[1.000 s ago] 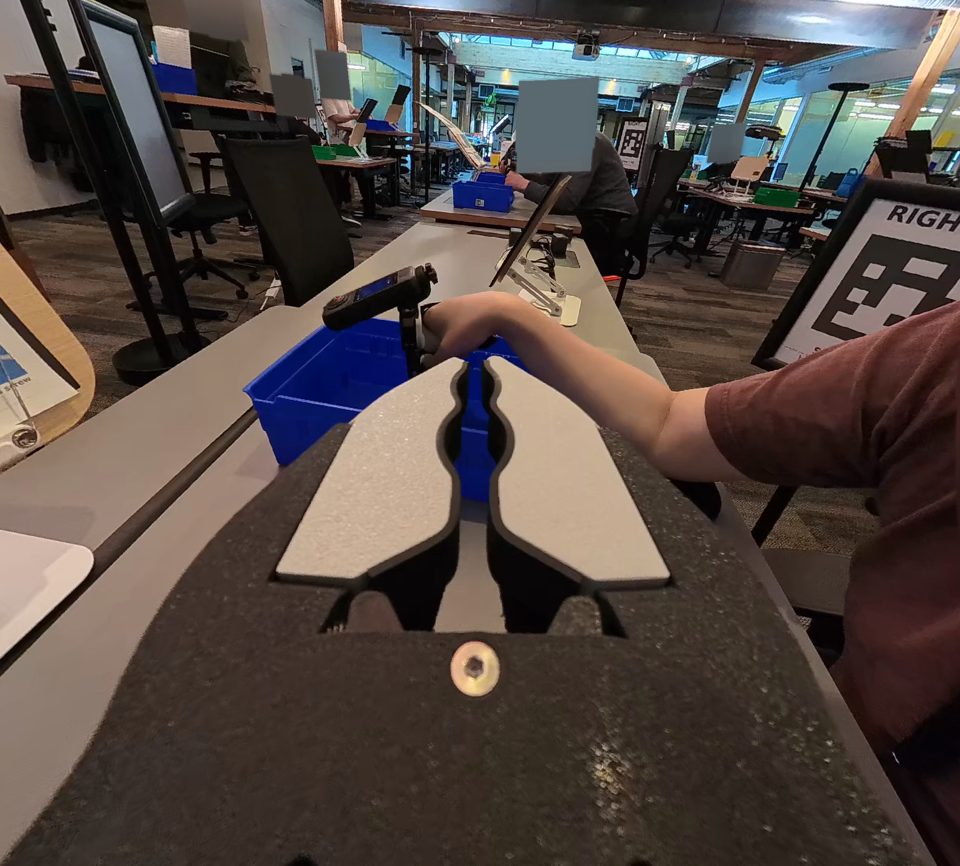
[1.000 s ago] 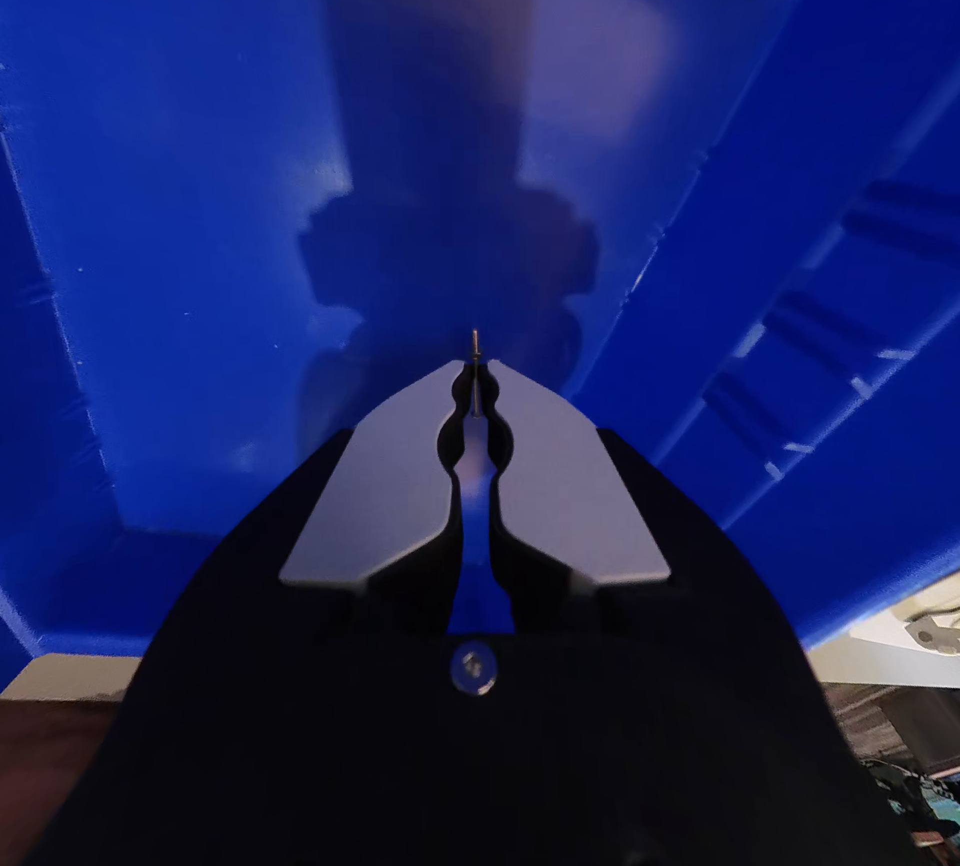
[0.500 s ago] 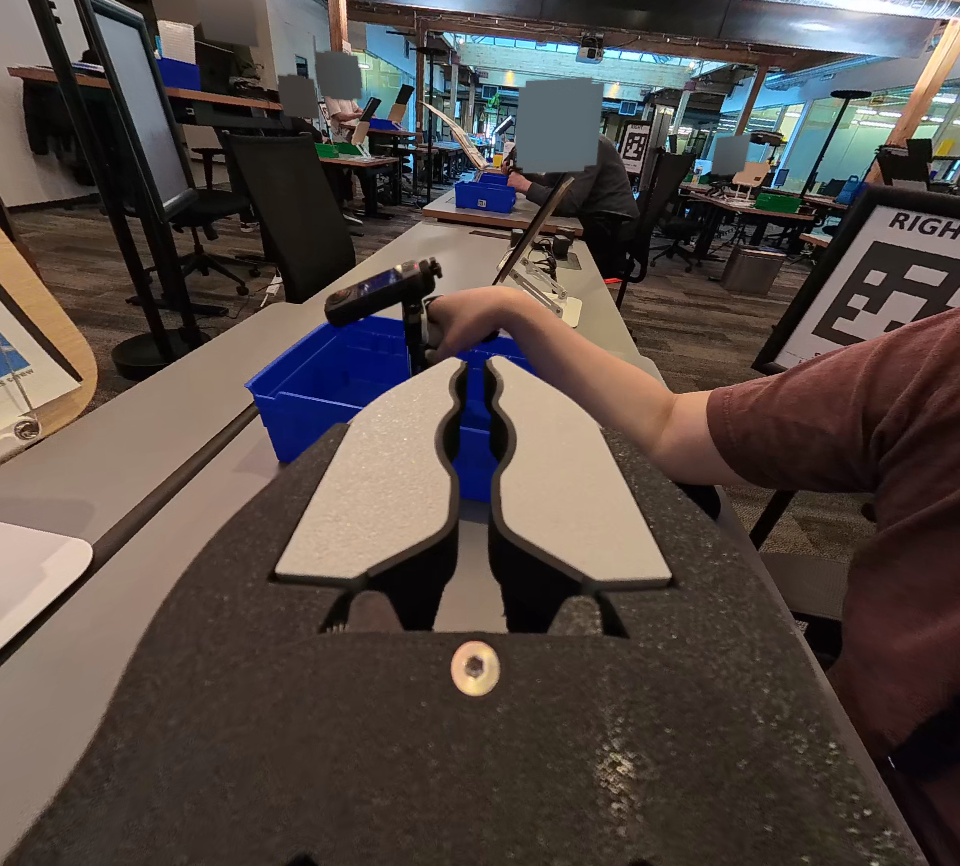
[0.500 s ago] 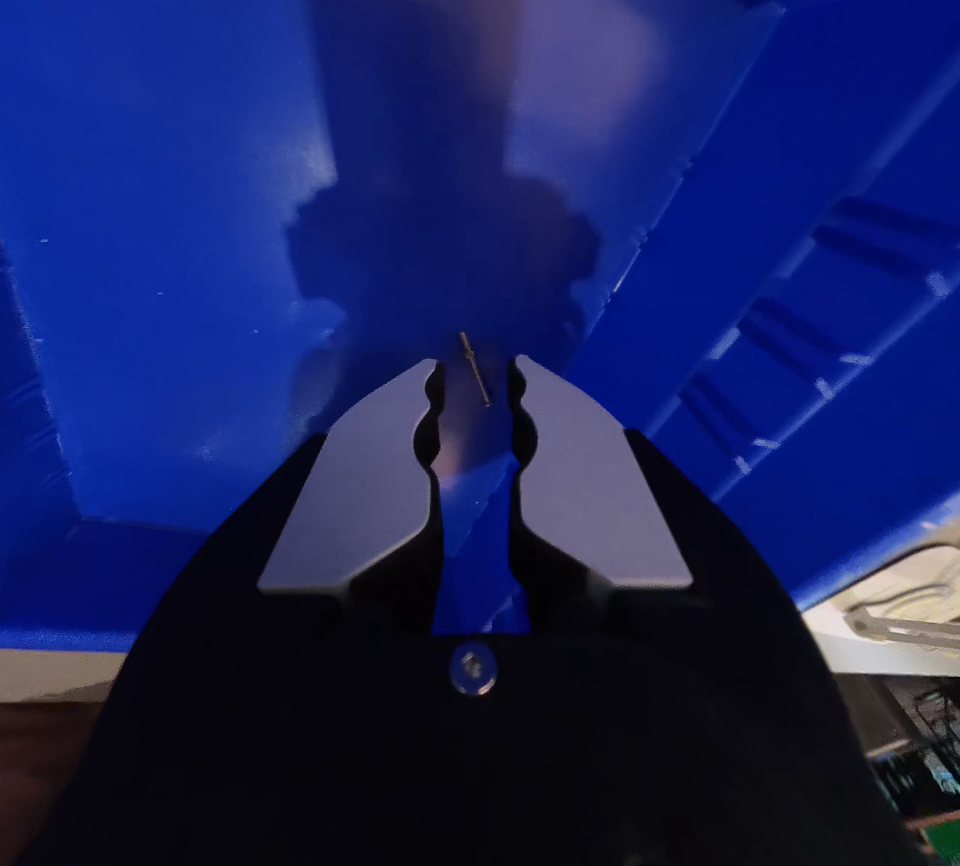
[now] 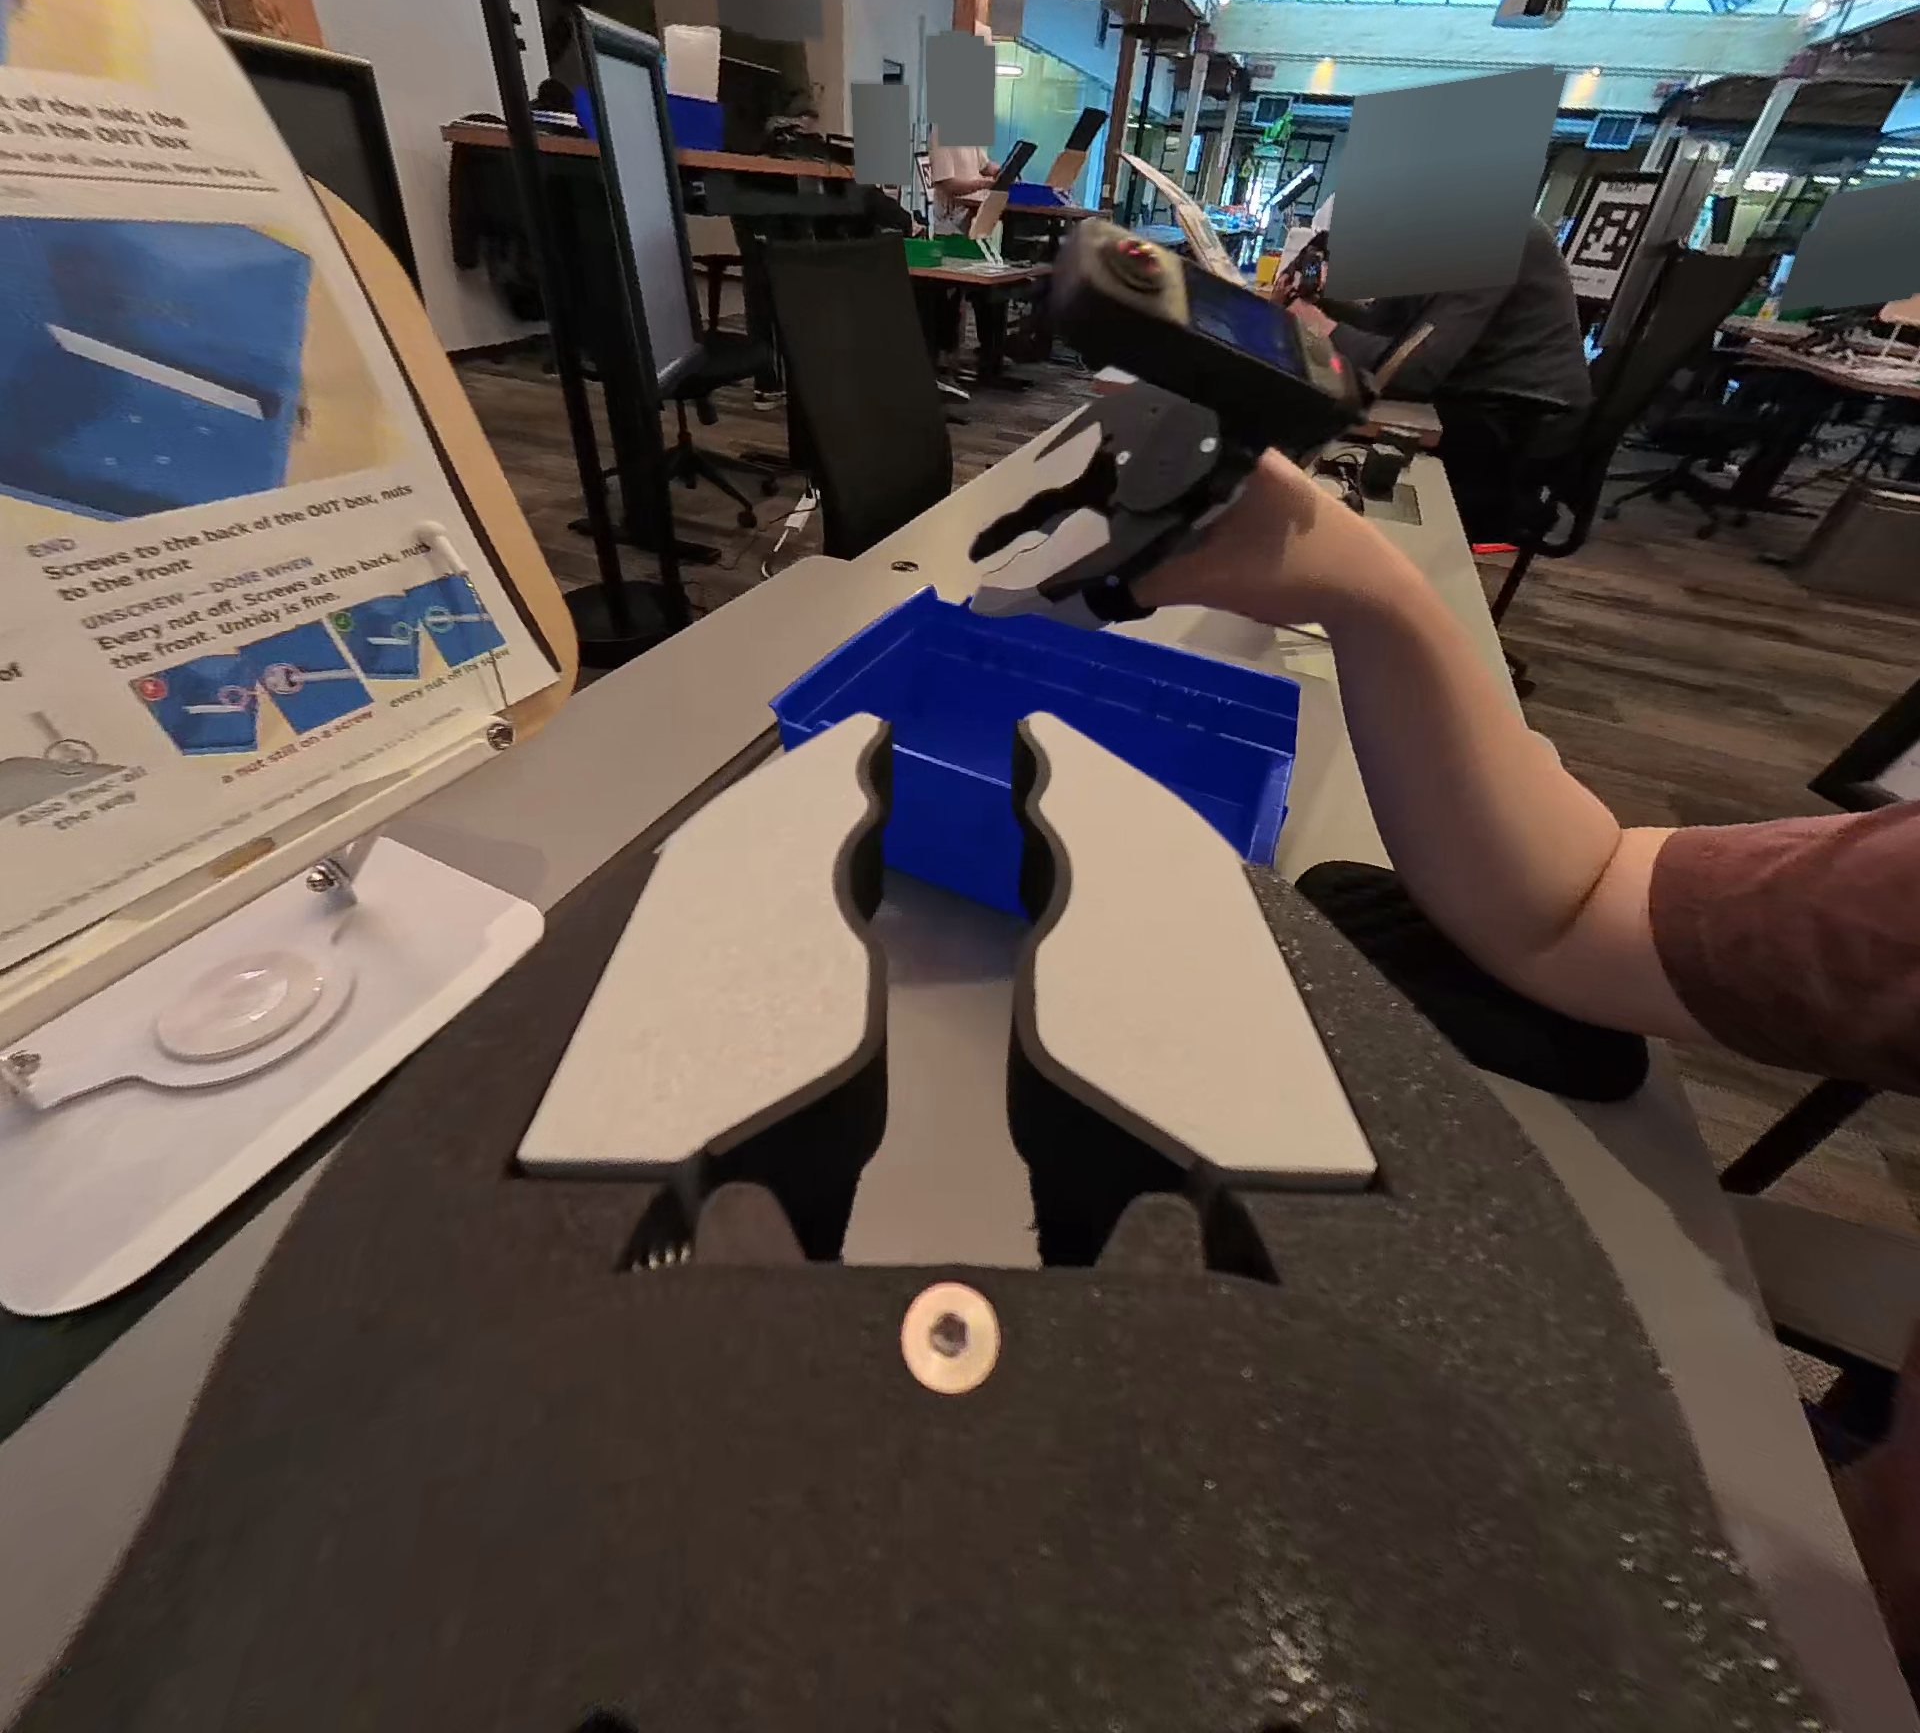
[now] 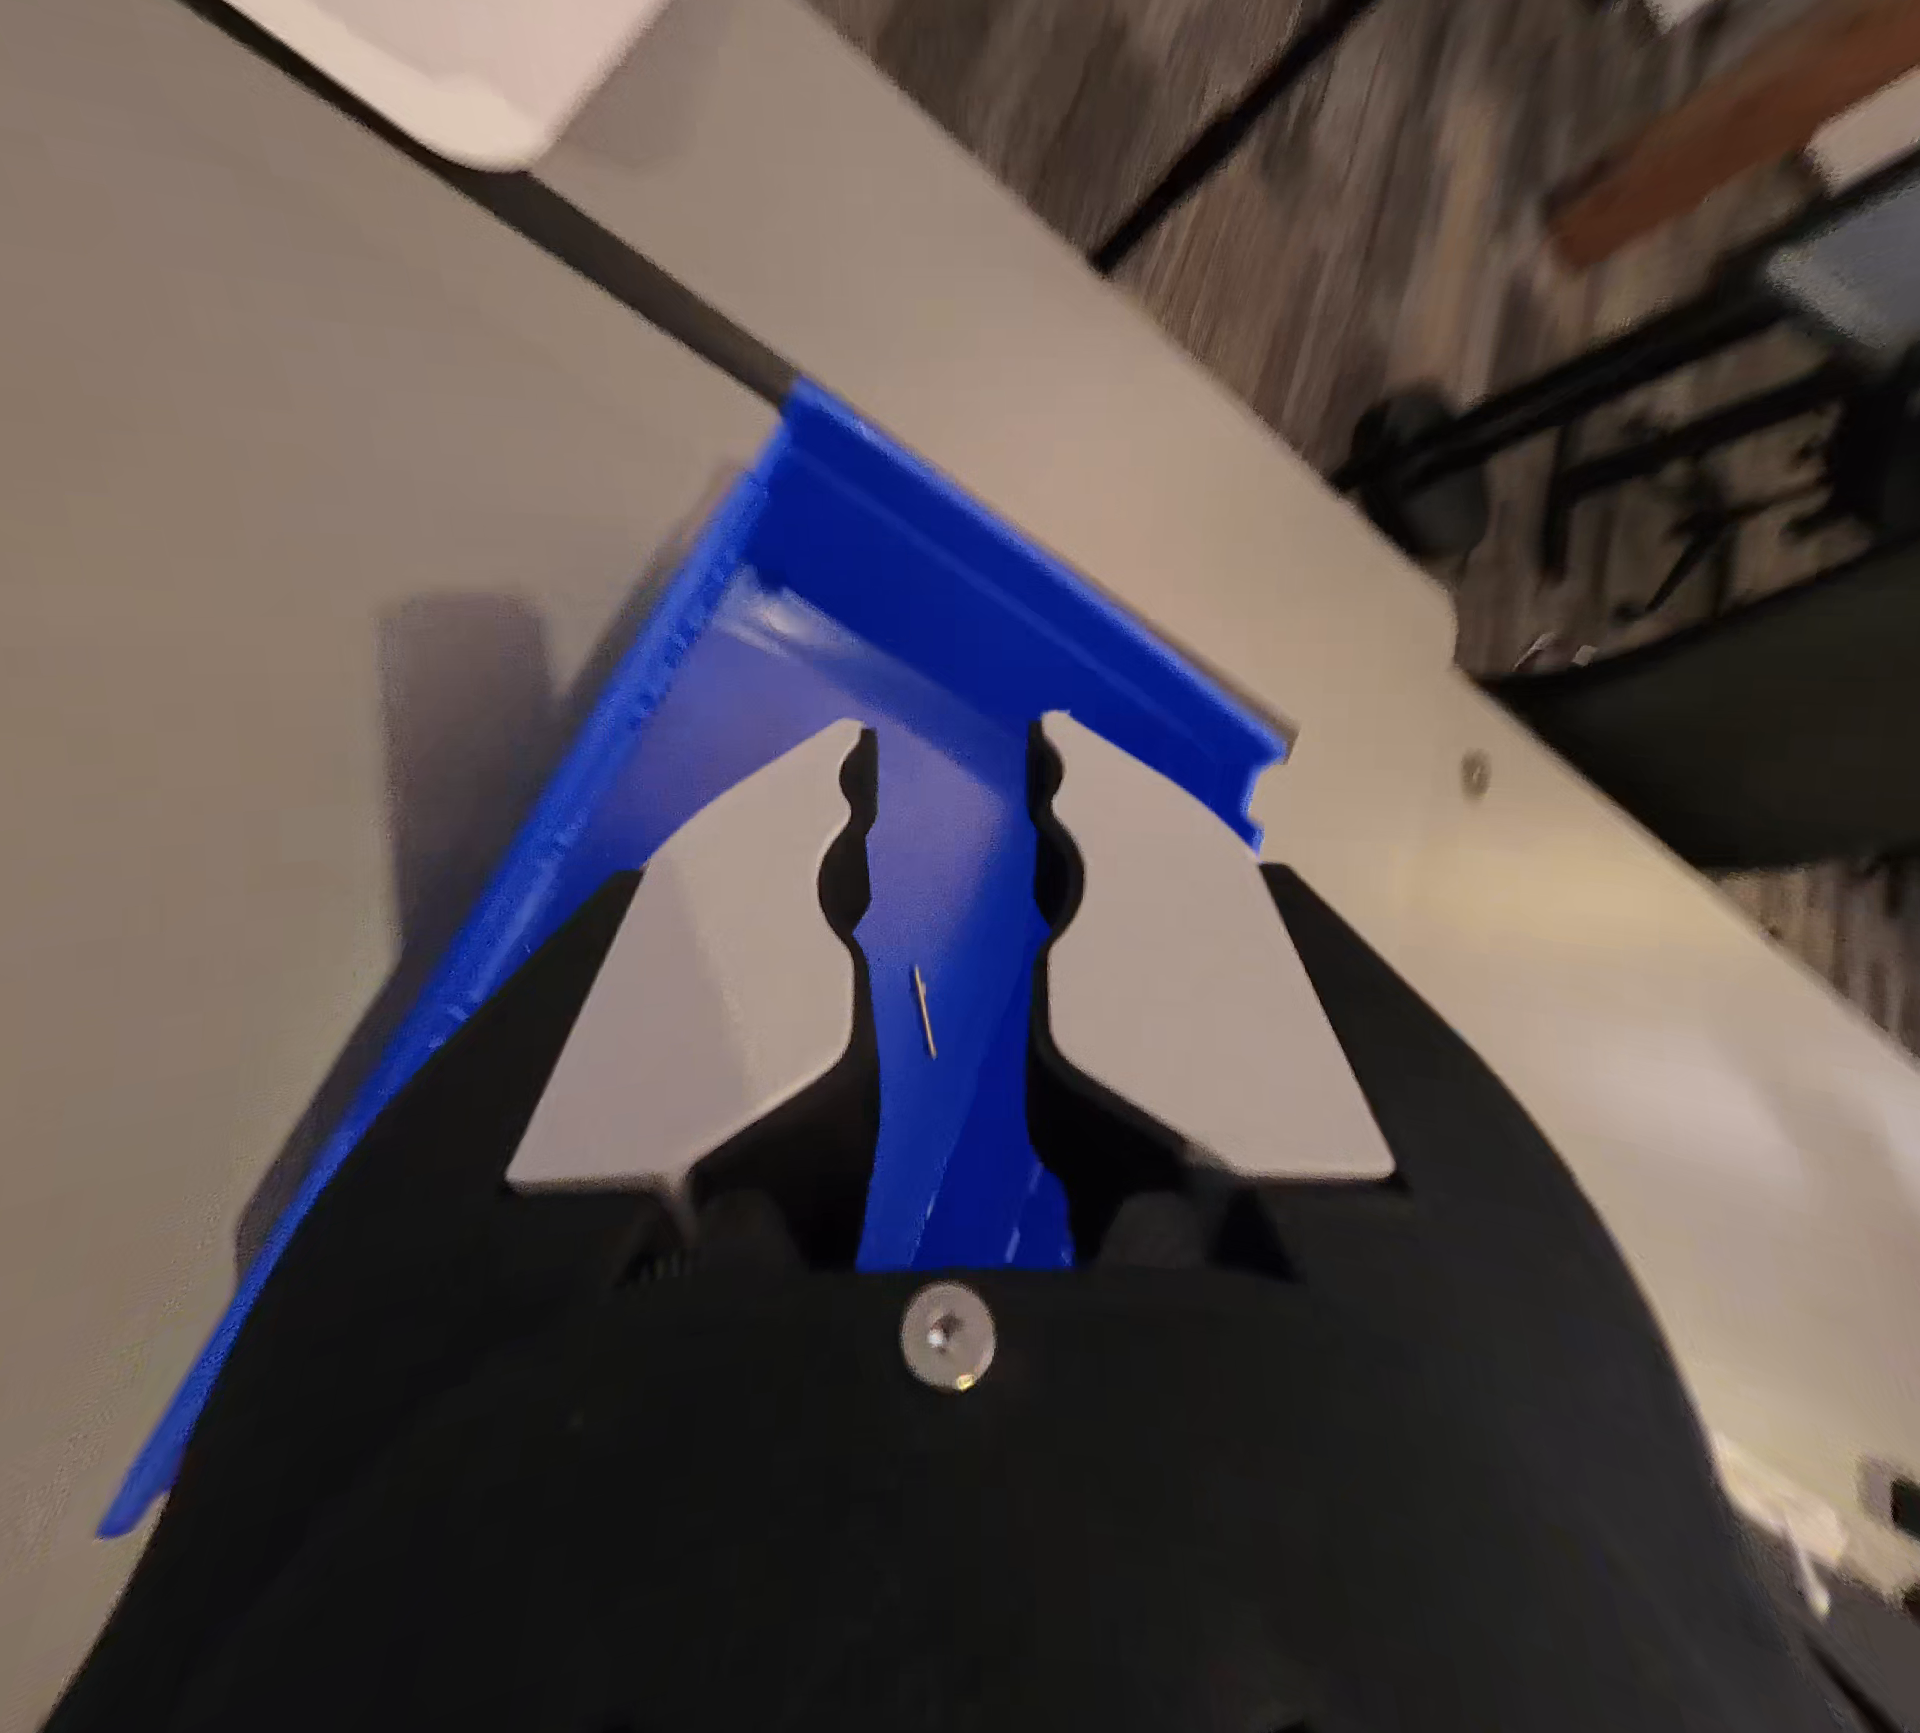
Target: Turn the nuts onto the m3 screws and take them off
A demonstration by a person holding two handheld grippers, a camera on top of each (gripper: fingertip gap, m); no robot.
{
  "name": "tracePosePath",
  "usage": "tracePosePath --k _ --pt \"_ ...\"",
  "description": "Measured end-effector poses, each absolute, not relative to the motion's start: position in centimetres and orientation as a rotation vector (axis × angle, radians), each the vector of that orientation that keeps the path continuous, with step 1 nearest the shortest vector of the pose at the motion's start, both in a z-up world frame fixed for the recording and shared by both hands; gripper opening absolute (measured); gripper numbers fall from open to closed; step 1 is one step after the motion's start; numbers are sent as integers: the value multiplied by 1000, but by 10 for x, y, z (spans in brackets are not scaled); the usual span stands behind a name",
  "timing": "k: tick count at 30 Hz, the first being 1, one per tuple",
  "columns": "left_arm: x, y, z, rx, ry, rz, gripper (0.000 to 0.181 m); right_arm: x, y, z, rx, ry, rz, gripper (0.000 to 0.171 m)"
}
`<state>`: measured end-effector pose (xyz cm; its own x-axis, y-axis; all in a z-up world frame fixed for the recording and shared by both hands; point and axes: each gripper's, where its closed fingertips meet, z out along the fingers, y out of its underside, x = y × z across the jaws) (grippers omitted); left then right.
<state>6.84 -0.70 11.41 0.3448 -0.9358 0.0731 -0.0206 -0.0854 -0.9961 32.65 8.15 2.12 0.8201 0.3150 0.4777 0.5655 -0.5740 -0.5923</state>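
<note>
Grey table [image 5: 665, 727]: one blue bin [image 5: 1049, 748], one screw [image 6: 924, 1011] inside; left claw [image 5: 951, 738], right claw [image 6: 951, 727] both apart, empty.

My left wrist camera sits low over the grey table [image 5: 665, 748], looking forward and level along its own fingers, with the open office stretching far behind. The blue bin [image 5: 1039, 748] lies just ahead of it, a little way off, and the instruction board [image 5: 208, 436] stands close on its left side. I also catch the right gripper [image 5: 1023, 556] in that view, held above the bin's far edge. My right wrist camera looks steeply down from there, blurred, much nearer the bin [image 6: 831, 561], with table and floor beyond. Both views share the bin and the tabletop [image 6: 260, 333].
</note>
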Motion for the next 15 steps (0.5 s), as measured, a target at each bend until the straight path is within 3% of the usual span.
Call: tracePosePath --k 6,11,15 --pt "47 -4 122 -1479 910 -925 25 253 67 45 -1977 -848 -387 28" --pt "19 -3 134 -1494 901 -828 42 207 60 56 -1773 -964 -411 29" --pt "-17 -3 157 -1434 823 -752 46 174 51 81 -1498 -998 -427 31"
